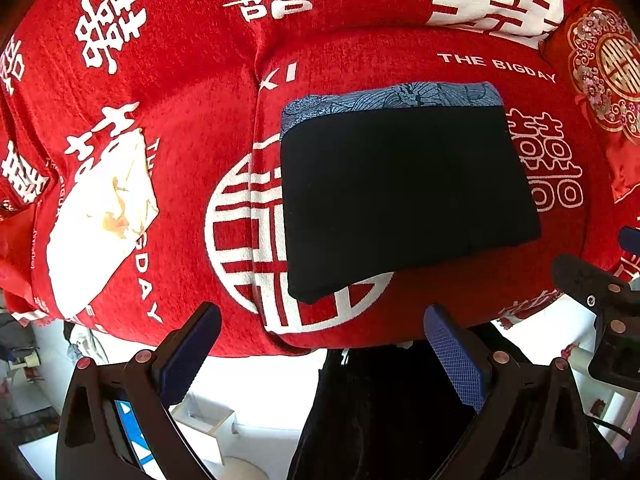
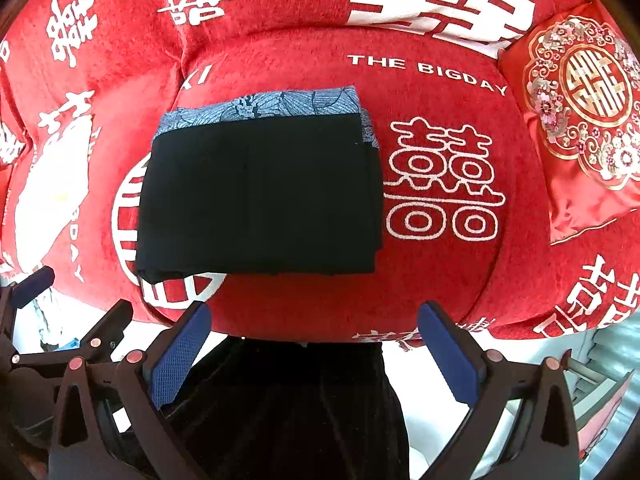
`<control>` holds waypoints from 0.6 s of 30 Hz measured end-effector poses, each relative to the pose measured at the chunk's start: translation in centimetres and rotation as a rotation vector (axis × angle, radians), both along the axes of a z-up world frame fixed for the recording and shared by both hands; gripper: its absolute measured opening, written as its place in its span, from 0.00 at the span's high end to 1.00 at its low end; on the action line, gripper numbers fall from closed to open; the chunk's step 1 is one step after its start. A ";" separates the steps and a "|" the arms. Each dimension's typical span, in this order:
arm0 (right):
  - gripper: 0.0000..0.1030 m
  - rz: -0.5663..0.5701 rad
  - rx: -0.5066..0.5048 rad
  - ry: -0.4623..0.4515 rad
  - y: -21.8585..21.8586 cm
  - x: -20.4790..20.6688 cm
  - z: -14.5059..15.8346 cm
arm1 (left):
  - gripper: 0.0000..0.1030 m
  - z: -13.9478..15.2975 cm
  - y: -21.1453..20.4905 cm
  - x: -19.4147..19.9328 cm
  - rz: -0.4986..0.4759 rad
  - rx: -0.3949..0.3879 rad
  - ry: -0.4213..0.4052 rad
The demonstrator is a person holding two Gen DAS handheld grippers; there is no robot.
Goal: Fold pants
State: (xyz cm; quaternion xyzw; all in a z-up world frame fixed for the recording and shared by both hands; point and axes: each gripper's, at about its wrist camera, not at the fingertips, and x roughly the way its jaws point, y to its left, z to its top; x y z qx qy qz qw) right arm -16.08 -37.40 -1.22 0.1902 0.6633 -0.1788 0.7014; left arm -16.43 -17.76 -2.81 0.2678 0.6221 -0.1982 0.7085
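One pair of black pants (image 1: 404,196), folded into a flat rectangle, lies on top of one blue patterned folded cloth (image 1: 400,96) at the middle of a red sofa seat cushion (image 1: 440,292), its near corner close to the cushion's front edge. Two grippers hover off that edge: the left gripper (image 1: 324,356) and right gripper (image 2: 316,352) both spread wide, empty. One embroidered red pillow (image 2: 580,120) rests at the cushion's right end.
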 end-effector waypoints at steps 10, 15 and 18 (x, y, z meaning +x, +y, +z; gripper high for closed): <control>0.00 0.013 -0.011 -0.001 0.2 0.0 0.1 | 0.01 0.2 -0.3 -0.2 -0.001 -0.001 -0.011; 0.00 0.024 -0.011 -0.002 0.4 0.2 0.2 | 0.01 0.2 -0.4 -0.2 -0.003 0.002 -0.014; 0.00 0.026 -0.011 -0.002 0.4 0.3 0.2 | 0.01 0.3 -0.4 -0.1 -0.008 0.000 -0.015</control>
